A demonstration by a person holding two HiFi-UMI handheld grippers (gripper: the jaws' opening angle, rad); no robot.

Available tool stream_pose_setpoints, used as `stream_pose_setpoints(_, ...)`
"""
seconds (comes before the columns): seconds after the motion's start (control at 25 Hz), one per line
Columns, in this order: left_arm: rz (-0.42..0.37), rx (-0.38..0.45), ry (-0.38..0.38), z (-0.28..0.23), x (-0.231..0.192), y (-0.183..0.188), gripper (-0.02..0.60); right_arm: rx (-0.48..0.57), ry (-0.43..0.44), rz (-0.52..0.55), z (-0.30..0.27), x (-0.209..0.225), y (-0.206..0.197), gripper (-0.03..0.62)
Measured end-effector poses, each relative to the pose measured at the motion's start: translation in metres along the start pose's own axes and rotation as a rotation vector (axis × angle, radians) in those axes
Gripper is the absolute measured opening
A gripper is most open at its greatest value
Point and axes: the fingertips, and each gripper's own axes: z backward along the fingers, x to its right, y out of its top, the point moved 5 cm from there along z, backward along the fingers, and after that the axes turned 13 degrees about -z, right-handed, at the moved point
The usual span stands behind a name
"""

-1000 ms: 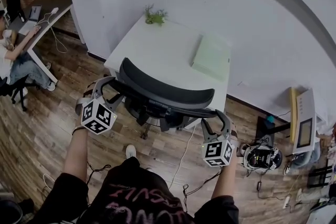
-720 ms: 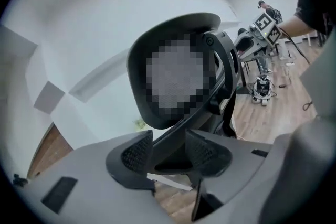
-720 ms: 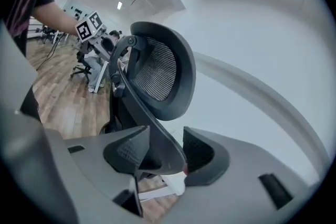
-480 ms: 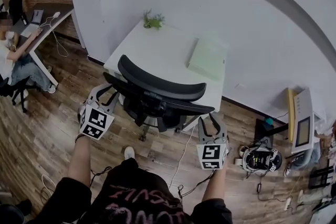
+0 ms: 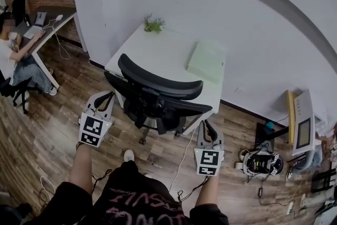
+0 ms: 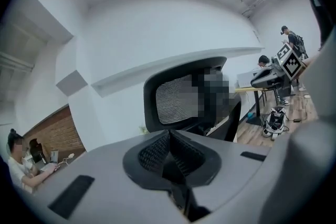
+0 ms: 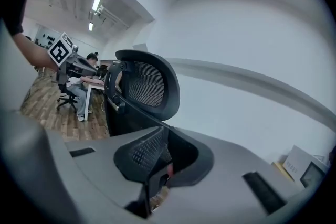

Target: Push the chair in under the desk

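Black mesh chair, one, curved back plus headrest; we see it pushed in against the one white desk. Two grippers: left gripper and right gripper just closed, jaws together on nothing.

The white desk carries a small plant at 11 o'clock and a pale green box at 3 o'clock.

The person wears a black T-shirt with short sleeves and pink lettering printed across the front, plus a white shoe with a rounded toe.
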Motion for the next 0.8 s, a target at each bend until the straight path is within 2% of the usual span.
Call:
stream_pose_setpoints(0.2,0.017,0.041,0.035,0.016,-0.001,0.011,0.015,0.046,-0.048,-0.116,0.019,0.009,0.003,0.035)
stream_pose_setpoints(0.36,0.083,0.075,0.056,0.028,-0.001,0.020,0.015,0.070,-0.077,-0.147,0.032,0.014,0.007,0.034)
stream_pose_setpoints(0.6,0.164,0.085,0.064,0.039,0.003,0.016,0.014,0.099,-0.066,-0.243,0.041,0.014,0.003,0.034)
stream_pose_setpoints(0.8,0.178,0.091,0.087,0.051,-0.004,0.017,0.015,0.101,-0.055,-0.265,0.053,0.010,0.002,0.033)
